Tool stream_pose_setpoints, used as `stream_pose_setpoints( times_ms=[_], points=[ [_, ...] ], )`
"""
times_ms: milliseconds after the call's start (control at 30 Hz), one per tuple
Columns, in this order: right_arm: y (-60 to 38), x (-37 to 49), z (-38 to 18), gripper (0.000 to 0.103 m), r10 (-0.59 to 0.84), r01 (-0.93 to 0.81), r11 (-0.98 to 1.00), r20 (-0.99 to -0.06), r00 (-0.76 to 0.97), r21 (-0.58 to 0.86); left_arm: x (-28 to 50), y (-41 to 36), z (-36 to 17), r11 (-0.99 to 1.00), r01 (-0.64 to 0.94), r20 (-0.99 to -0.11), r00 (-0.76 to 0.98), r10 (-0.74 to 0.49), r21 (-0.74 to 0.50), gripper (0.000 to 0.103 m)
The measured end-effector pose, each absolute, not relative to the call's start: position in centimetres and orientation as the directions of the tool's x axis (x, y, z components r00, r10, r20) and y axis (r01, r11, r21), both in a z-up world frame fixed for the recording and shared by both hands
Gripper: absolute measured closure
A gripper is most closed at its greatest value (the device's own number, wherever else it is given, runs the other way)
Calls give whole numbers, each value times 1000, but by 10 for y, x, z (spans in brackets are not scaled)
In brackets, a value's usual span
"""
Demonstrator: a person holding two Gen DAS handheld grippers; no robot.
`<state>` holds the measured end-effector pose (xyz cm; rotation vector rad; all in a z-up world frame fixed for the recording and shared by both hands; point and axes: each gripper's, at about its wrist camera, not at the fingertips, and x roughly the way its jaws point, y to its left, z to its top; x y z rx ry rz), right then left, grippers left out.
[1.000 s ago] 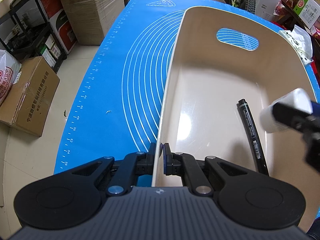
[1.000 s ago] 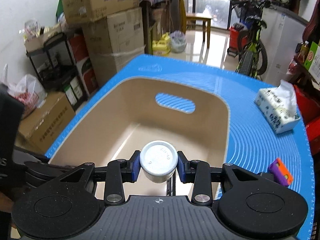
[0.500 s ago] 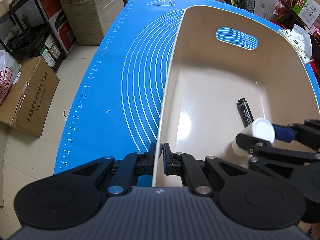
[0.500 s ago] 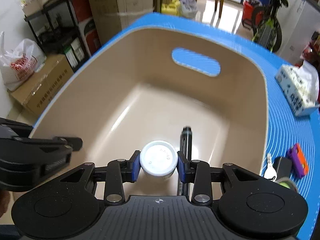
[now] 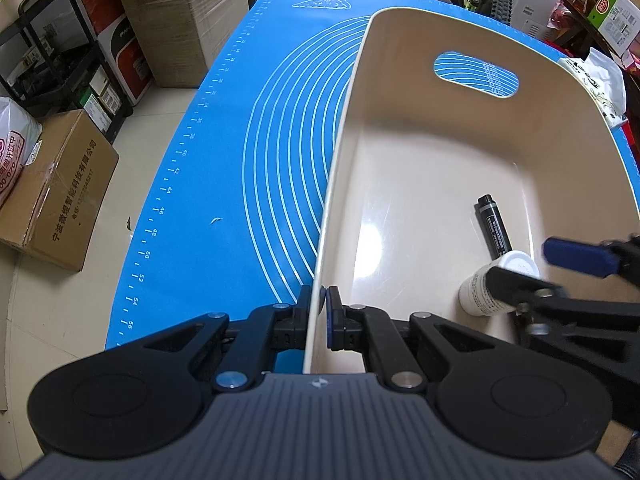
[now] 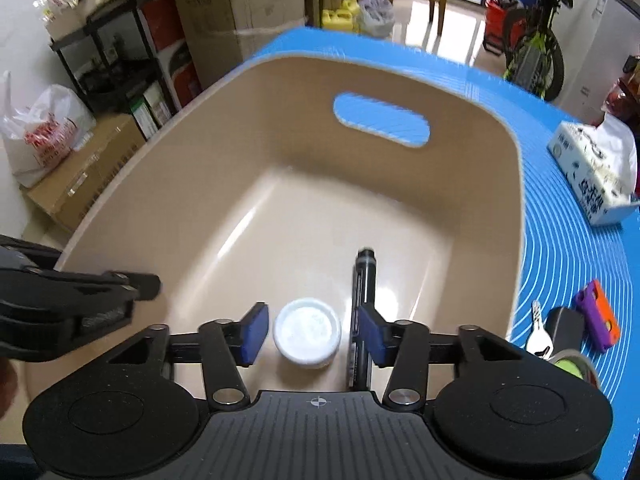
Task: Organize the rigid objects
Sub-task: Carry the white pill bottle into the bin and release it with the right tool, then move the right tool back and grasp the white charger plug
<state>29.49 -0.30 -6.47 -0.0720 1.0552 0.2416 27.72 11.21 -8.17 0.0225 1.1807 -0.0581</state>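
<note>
Right wrist view: the right gripper (image 6: 312, 334) points steeply down into the beige plastic bin (image 6: 516, 184), its jaws opening, blue pads standing clear of the white bottle (image 6: 308, 338) between them. The bottle sits on the bin floor, cap toward the camera, dead centre between the pads. A black marker (image 6: 365, 276) lies just beside it at 2 o'clock, long axis running 12 to 6. At 9 o'clock, the left gripper (image 5: 322, 312) is clamped narrow on the bin's near rim, steadying it. Judging by this, lifting away is next, with the right hand alone nearer.
</note>
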Motion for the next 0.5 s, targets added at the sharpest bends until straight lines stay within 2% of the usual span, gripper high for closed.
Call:
stream_pose_setpoints(
  times_ms=[67,133,500],
  points=[
    [-7,294,-54,40,180,-232,970,-854,488,72,277,112,-82,998,58,-925,379,-33,-12,95],
    [-15,291,-41,32,179,-219,973,-831,526,70,277,112,-82,998,58,-925,380,-32,-11,95],
    [-97,263,-3,29,133,-80,991,-753,644,107,277,112,-82,998,58,-925,380,-32,-11,95]
  ],
)
